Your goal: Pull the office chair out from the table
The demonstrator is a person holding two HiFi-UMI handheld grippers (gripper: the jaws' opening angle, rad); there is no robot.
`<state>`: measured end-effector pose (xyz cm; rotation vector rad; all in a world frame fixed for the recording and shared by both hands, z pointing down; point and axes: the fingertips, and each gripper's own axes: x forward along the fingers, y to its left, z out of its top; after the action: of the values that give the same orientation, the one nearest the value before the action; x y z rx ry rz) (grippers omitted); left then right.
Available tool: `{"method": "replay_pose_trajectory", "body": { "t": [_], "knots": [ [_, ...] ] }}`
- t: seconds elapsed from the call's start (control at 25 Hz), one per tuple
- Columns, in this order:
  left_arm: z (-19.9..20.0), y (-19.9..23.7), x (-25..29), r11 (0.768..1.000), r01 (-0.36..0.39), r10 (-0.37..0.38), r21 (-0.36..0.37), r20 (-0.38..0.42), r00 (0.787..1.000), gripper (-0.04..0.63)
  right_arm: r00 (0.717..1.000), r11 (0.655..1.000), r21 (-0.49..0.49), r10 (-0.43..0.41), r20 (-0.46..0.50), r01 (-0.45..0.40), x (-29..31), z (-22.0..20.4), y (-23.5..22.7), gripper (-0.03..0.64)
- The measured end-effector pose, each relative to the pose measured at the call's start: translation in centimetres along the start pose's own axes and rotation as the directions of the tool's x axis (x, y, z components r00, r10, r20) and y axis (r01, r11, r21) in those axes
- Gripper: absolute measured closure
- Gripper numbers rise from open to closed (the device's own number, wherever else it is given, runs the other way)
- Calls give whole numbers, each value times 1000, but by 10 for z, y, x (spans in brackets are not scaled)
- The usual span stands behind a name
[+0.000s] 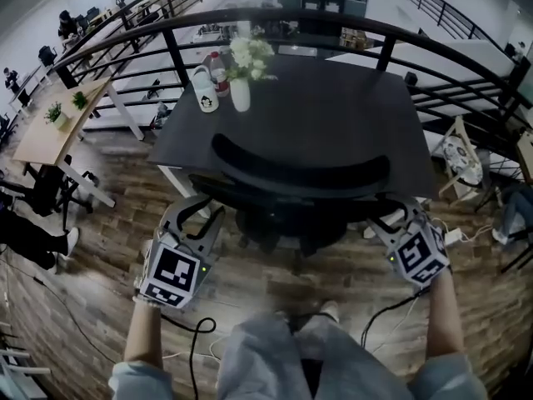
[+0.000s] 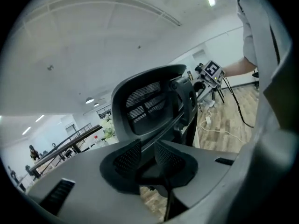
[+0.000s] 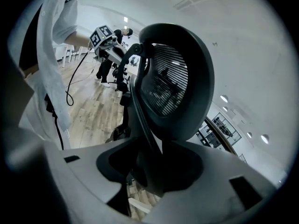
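while the office chair (image 1: 300,173) stands tucked against the near edge of the table (image 1: 333,98), its backrest turned toward the person and its seat partly under the tabletop, the two grippers flank it at about armrest height. the left gripper (image 1: 202,217) sits at the chair's left side and the right gripper (image 1: 393,221) at its right, a symmetric placement that probably serves to draw the chair straight back without swinging it. in the left gripper view the fingers (image 2: 125,157) stand a little apart; a dark strut of the chair's frame runs down into the narrow gap between them, with the backrest (image 2: 149,101) just beyond, and the pads do not visibly press on it. in the right gripper view the fingers (image 3: 189,169) stand wide apart, and a bar of the back frame (image 3: 142,120) passes down between them with dark space on either side, so the hold appears not yet closed. both grippers thus straddle the frame, seemingly ready to clamp before any pull.
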<state>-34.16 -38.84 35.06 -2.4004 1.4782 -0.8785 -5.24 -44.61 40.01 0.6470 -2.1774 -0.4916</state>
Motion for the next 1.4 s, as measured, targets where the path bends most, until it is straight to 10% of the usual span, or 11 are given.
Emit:
{"method": "replay_pose_trajectory", "body": {
  "t": [0.44,0.76,1.16,1.4],
  "knots": [
    [-56,17,44,910,112,-25,400,-217,976,393,999,999,-35,-10,-31,9,5,-10,0,446],
    [-74,28,62,848,213,-55,486,-319,946,357,999,999,-48,-4,-49,2,4,-6,1,446],
    [-79,26,79,841,269,-106,469,-344,933,356,998,998,-62,-21,-63,17,4,-6,2,445],
    [-82,24,85,762,259,-46,593,-349,936,393,996,993,-119,-34,-79,25,5,-5,3,446]
  ]
}}
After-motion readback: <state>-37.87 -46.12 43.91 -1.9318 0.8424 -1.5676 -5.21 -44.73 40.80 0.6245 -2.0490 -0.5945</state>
